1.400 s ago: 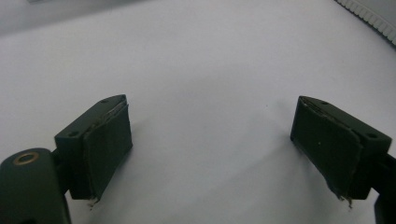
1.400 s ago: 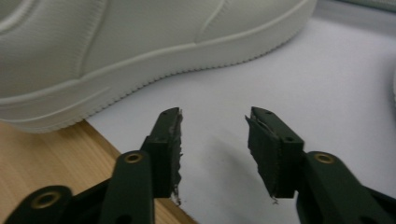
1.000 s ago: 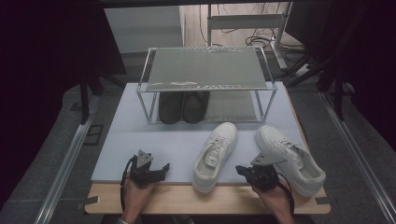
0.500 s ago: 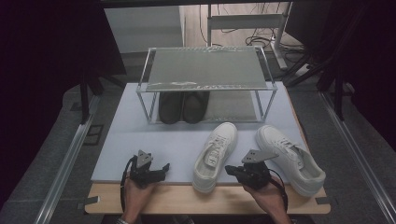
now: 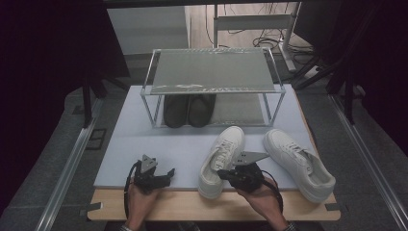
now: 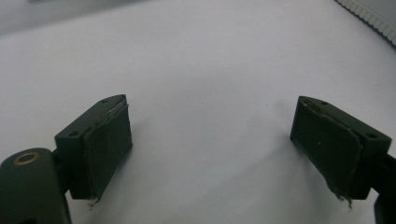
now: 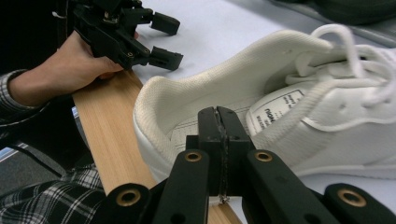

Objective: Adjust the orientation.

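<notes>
**Right Gripper at the Heel of the White Sneaker**

Left gripper (image 5: 161, 176): rests near the front edge of the worktop (image 5: 125, 144); fingers (image 6: 105, 144) stand wide apart with nothing between them.

Left white sneaker (image 5: 221, 161): lies on the worktop, toe toward the shoe rack (image 5: 211, 67), heel toward the person. Judged light, with a soft padded collar, a stiffer heel counter and loose laces. Recommended hold: the heel rim, one finger inside the opening, one outside.

Right gripper (image 7: 219, 128): poised at the heel opening, fingers pressed together, empty. They must be spread before gripping.

Second white sneaker (image 5: 298, 163): lies just right, apart.
</notes>
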Tool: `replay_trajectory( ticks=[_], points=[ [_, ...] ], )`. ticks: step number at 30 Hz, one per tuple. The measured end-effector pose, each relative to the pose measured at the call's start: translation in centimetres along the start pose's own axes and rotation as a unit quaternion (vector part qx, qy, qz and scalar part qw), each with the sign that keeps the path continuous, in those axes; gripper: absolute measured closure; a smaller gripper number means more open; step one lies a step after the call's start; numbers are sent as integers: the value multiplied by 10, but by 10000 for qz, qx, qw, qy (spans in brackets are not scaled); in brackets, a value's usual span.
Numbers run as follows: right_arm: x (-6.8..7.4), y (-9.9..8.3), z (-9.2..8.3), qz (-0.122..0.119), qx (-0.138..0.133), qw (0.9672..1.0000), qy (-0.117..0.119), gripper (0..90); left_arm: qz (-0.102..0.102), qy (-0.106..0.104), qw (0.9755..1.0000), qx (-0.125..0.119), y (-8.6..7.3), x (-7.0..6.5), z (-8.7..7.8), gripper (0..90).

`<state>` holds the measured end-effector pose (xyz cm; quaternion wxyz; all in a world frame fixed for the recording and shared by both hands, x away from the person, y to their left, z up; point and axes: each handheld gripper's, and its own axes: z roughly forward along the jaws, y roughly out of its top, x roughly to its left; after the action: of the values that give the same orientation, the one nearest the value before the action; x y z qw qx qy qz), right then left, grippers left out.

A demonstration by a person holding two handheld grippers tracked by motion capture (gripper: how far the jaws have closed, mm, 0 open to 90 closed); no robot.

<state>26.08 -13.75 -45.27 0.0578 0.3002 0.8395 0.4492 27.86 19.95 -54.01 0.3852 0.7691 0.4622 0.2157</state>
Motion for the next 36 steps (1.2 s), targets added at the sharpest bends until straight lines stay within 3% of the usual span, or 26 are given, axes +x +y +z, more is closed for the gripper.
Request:
replay_trajectory(
  ticks=[14,36],
  points=[
    [-5,-7,3,-7,8,10000,46,896,-1,1,10000,4,0,0,0,120],
    [-29,-23,-27,148,-17,9996,-254,896,-8,5,10000,3,0,0,0,120]
  ],
)
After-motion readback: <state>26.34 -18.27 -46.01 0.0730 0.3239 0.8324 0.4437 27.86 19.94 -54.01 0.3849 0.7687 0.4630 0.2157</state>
